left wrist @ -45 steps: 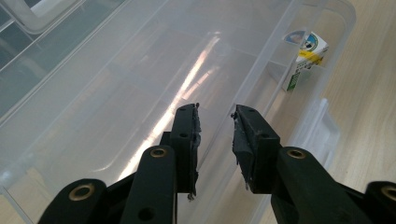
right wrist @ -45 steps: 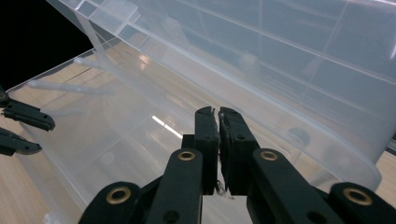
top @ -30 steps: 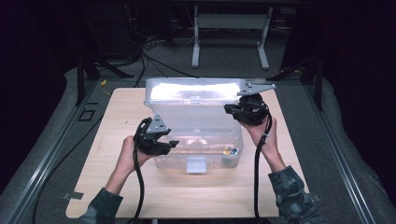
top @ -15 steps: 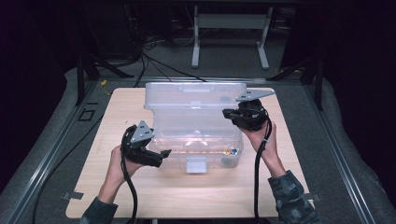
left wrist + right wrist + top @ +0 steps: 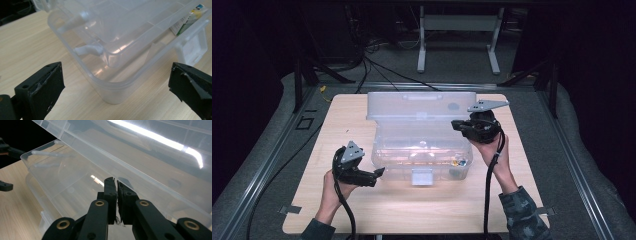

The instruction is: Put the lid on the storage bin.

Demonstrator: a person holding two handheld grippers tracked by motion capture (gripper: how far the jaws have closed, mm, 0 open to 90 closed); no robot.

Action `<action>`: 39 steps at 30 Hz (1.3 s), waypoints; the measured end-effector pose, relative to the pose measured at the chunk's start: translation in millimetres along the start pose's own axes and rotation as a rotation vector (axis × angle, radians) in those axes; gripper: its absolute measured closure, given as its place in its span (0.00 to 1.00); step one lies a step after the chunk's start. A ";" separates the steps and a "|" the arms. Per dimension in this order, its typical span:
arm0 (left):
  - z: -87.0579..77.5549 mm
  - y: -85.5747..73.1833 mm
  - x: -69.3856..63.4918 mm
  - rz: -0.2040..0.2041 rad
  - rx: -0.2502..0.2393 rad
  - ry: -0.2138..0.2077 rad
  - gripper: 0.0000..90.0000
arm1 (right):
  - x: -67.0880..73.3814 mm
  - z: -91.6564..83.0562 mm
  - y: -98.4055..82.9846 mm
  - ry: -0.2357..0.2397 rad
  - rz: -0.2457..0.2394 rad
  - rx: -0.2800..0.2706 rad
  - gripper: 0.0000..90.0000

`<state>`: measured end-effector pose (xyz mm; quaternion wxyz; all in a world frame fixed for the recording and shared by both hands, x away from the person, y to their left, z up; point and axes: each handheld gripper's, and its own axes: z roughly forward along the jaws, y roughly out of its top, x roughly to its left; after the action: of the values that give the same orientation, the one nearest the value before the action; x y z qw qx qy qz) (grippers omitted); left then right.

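Note:
A clear plastic storage box (image 5: 419, 155) stands mid-table with its hinged lid (image 5: 422, 107) raised upright at the back. My right gripper (image 5: 455, 125) is at the lid's right end, and its jaws (image 5: 117, 181) are shut, with the lid's thin edge at their tips. My left gripper (image 5: 379, 175) sits low by the box's front left corner. Its jaws have just been opening and now stand wide (image 5: 116, 75), the box corner (image 5: 110, 92) beyond them, untouched. A small green-and-white packet (image 5: 190, 21) lies inside the box.
The box rests on a light wooden table (image 5: 352, 120) with bare wood on all sides. A white latch tab (image 5: 422, 176) hangs on the box's front wall. Small items (image 5: 455, 162) lie in its right front corner. Dark floor, cables and a metal stand lie beyond the table.
My left gripper has pulled back from the box toward the front left, sunk lower, and opened its jaws. The lid now stands more upright. My right hand has barely moved.

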<state>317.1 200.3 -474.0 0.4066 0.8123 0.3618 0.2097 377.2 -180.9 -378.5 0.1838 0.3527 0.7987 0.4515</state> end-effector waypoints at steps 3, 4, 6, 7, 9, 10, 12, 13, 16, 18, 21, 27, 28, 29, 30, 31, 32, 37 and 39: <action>6.7 -6.3 1.3 -0.006 0.010 -0.010 0.00 | 0.1 0.4 -3.2 0.005 0.000 -0.002 0.96; 8.2 -7.5 1.8 -0.005 0.008 -0.003 0.00 | 0.4 0.6 -4.5 0.012 0.004 -0.002 0.96; 11.2 -8.9 2.7 -0.007 0.012 -0.013 0.00 | 1.7 0.2 -7.2 0.014 0.005 -0.004 0.96; 12.5 -9.7 2.0 -0.017 0.010 -0.014 0.00 | 2.2 0.1 -8.4 0.018 0.005 -0.001 0.96; 14.9 -11.0 1.7 -0.009 0.012 -0.012 0.00 | 3.5 -0.5 -10.5 0.014 0.002 0.006 0.96; 16.3 -11.9 1.1 -0.017 0.015 -0.013 0.01 | 3.7 -0.4 -11.6 0.022 0.002 0.005 0.96; 17.7 -13.9 0.9 -0.014 0.004 -0.014 0.06 | 4.5 -0.4 -13.4 0.022 0.004 0.005 0.96; 18.6 -14.2 1.2 -0.016 0.009 -0.014 0.07 | 5.0 -0.4 -14.2 0.025 0.005 0.005 0.96; 20.0 -15.1 2.5 -0.019 0.005 -0.010 0.08 | 7.9 -0.2 -17.4 0.023 0.004 0.015 0.96; 21.5 -15.5 3.2 -0.024 0.006 -0.015 0.09 | 8.5 -0.3 -19.9 0.027 0.007 0.014 0.96; 23.3 -17.0 4.0 -0.023 0.011 -0.021 0.08 | 8.9 -0.5 -23.6 0.033 0.006 0.015 0.96; 29.5 -18.4 1.9 -0.021 0.025 -0.018 0.11 | 9.2 -3.0 -31.2 0.023 0.014 0.024 0.96; 30.1 -18.6 1.9 -0.012 0.025 -0.029 0.11 | 9.0 -2.8 -32.1 0.038 0.019 0.018 0.96; 30.7 -19.3 1.2 -0.005 0.013 -0.029 0.13 | 9.3 -2.7 -32.3 0.035 0.017 0.017 0.96; 30.5 -19.6 1.3 0.003 0.015 -0.029 0.12 | 9.5 -3.5 -32.3 0.033 0.016 0.024 0.96; 30.9 -20.1 1.6 0.000 0.016 -0.034 0.12 | 9.6 -3.7 -33.1 0.033 0.020 0.022 0.96; 31.0 -20.8 1.8 -0.007 0.013 -0.038 0.12 | 9.5 -3.6 -34.2 0.035 0.023 0.021 0.96; 32.8 -22.3 2.1 -0.012 0.019 -0.043 0.13 | 9.1 -6.6 -42.6 0.027 0.029 0.047 0.96; 33.7 -22.6 2.5 -0.016 0.018 -0.049 0.13 | 6.3 -9.1 -46.3 0.019 0.042 0.054 0.96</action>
<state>330.7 194.2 -511.8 0.4097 0.8179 0.3601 0.1832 348.9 -197.6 -413.0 0.1570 0.3700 0.8048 0.4368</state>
